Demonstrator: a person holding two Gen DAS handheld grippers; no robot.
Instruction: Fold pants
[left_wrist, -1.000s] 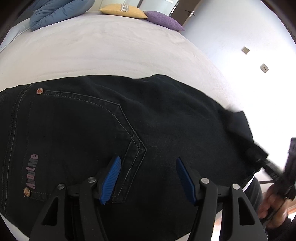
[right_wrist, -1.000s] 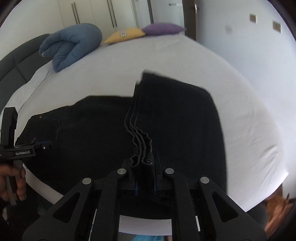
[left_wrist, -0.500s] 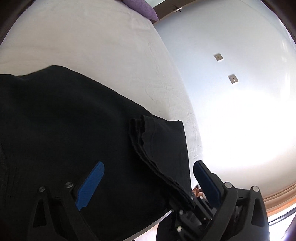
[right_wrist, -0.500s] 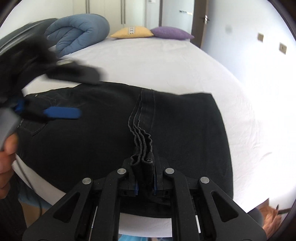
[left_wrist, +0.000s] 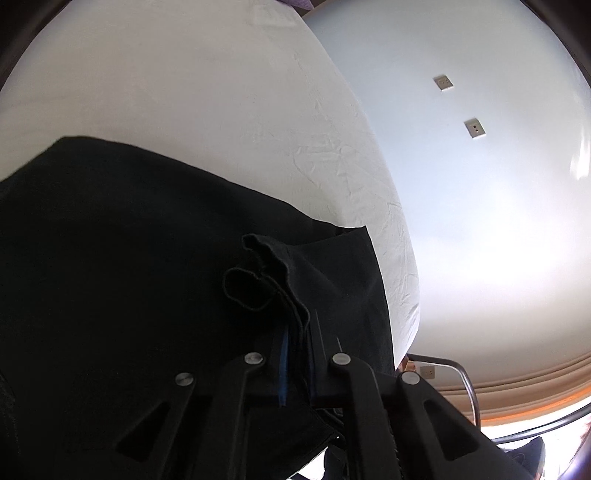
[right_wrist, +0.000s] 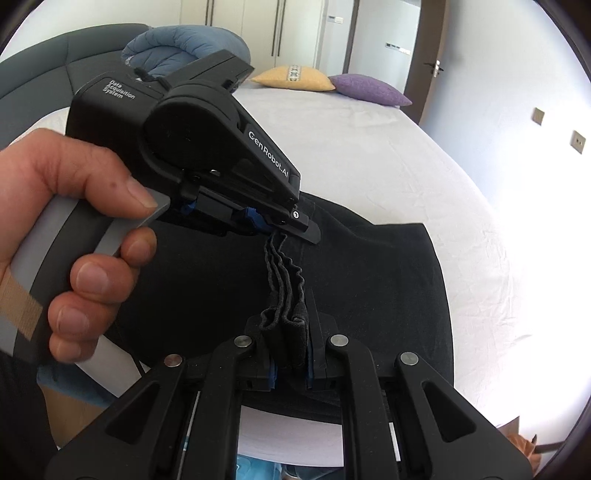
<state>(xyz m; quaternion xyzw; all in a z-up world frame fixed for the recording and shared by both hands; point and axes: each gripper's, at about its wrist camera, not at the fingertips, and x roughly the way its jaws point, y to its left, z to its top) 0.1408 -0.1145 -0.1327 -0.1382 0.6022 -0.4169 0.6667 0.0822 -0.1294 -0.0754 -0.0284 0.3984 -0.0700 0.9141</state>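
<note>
The black pants (right_wrist: 369, 273) lie folded on the white bed (right_wrist: 369, 155); in the left wrist view the pants (left_wrist: 129, 258) fill the lower left. My right gripper (right_wrist: 290, 354) is shut on the stacked leg hems (right_wrist: 284, 280) near the bed's front edge. My left gripper (left_wrist: 297, 354) is shut on the same hem stack (left_wrist: 273, 273) a little farther along; it also shows in the right wrist view (right_wrist: 275, 230), held by a hand, just beyond the right gripper.
A blue rolled duvet (right_wrist: 184, 44), a yellow pillow (right_wrist: 291, 78) and a purple pillow (right_wrist: 369, 90) lie at the head of the bed. A white wall (left_wrist: 480, 166) with wall plates stands on the right. The bed's right edge (left_wrist: 410, 280) is close.
My left gripper swung from the pocket end over to the hems beside the right gripper and closed on them. The right gripper stayed shut on the hems.
</note>
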